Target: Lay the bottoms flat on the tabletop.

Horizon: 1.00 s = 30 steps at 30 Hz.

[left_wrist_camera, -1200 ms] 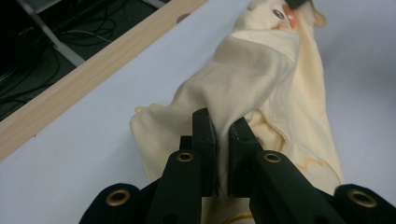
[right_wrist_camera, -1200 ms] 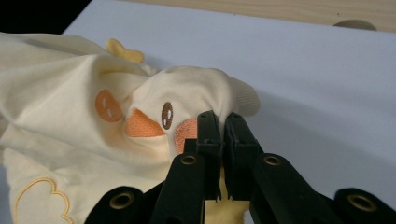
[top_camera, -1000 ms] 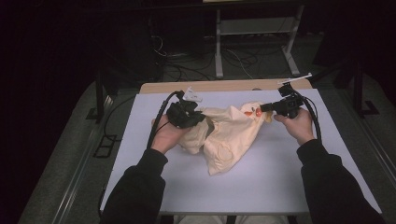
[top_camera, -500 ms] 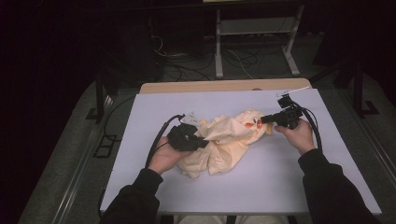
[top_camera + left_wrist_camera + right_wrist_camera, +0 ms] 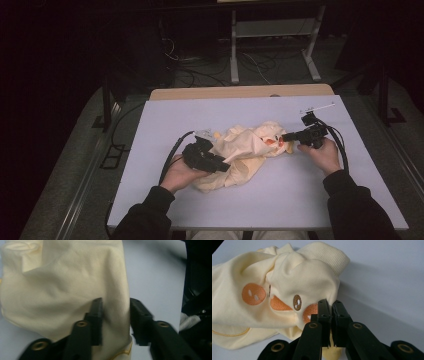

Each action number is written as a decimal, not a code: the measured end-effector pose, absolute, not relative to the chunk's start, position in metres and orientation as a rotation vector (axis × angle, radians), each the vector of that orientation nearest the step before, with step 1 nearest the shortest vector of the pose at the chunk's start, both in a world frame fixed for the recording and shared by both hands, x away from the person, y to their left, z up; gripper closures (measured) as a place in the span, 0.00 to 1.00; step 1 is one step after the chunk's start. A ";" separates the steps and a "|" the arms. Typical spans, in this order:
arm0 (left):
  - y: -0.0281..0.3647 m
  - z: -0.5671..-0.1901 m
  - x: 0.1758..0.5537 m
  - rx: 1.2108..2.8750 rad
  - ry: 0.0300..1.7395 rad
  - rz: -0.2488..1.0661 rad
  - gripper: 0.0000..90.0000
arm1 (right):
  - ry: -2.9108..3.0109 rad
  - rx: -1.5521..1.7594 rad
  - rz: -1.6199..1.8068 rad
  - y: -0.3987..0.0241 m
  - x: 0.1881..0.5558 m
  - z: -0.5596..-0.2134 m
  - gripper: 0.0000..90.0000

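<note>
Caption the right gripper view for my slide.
Right gripper shut on a cream garment with orange embroidery, lying crumpled on the pale table.

Left tool [image 5: 222, 165] has just been opening its jaws; right tool [image 5: 286, 136] is pinched tight.

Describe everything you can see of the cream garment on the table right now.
The cream garment is soft knit cloth, crumpled in a loose heap mid-table. It has a ribbed cuff, orange and brown embroidered patches and thin yellow stitching. The right tool is shut on a fold beside the patches. The left tool has just been opening: cloth lies between its jaws, one pad touching it, the other apart.
</note>
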<state>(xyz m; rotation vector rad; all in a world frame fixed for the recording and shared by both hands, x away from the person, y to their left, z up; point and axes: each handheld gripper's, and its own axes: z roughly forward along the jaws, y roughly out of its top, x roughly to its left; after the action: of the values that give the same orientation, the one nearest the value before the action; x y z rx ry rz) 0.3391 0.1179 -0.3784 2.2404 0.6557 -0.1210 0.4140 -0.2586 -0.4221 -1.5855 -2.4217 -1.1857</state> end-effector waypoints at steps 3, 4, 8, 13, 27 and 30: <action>0.122 -0.372 0.342 2.183 0.680 -0.110 0.53 | -2.421 -1.584 -1.196 -0.259 0.412 -0.422 0.94; 0.124 -0.369 0.344 2.159 0.687 -0.107 0.50 | -2.423 -1.587 -1.199 -0.258 0.411 -0.422 0.94; 0.129 -0.357 0.353 2.085 0.710 -0.090 0.41 | -2.427 -1.589 -1.195 -0.257 0.409 -0.424 0.94; 0.129 -0.348 0.374 2.027 0.763 -0.008 0.25 | -2.434 -1.588 -1.202 -0.258 0.407 -0.423 0.94; 0.119 -0.373 0.424 2.038 0.910 -0.006 0.16 | -2.415 -1.581 -1.244 -0.260 0.405 -0.420 0.94; 0.118 -0.381 0.429 2.075 0.938 0.008 0.15 | -2.402 -1.585 -1.251 -0.261 0.405 -0.419 0.94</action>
<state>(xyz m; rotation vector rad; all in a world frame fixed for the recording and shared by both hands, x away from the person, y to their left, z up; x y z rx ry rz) 0.4289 0.1176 -0.3811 2.0750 0.9377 0.0081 0.4050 -0.2610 -0.4194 -1.5854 -2.4023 -1.2512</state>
